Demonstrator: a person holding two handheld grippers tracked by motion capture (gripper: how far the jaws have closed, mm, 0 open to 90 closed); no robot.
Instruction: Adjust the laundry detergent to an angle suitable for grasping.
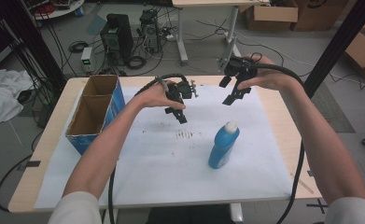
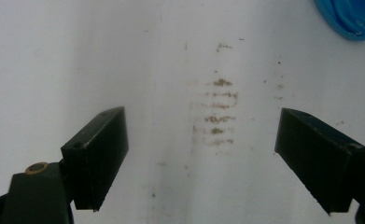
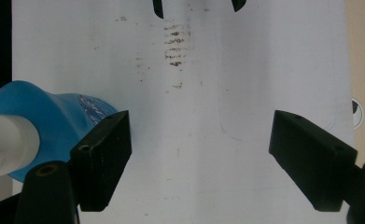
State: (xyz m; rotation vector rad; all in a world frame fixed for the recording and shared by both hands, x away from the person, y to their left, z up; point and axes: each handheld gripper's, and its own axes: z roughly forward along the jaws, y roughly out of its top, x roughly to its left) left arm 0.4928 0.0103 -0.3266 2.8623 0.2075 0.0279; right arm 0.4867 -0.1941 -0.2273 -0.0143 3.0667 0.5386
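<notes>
- High view: even, soft room light, a little dim toward the left edge; faint shadows on the white sheet (image 1: 171, 154).
- Both gripper views: sheet washed pale, slightly soft, perhaps from motion; jaws near-black, with little detail.

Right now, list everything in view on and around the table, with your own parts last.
bottle: one, blue with a white cap, upright on the sheet, near the middle right.
cardboard box: one, brown inside and blue outside, two open compartments, at the table's left edge.
sheet: one, white, covering most of the table, with brown smudges at its middle.
table: one, light wood.
computer towers: two, dark, on the floor beyond the table, among cables.
cardboard boxes: several, brown, on the floor at the far right.
white cloth: one, heaped on the floor at the left.
left tool: one, black, open, held above the sheet.
right tool: one, black, open, held above the sheet's far right.
</notes>
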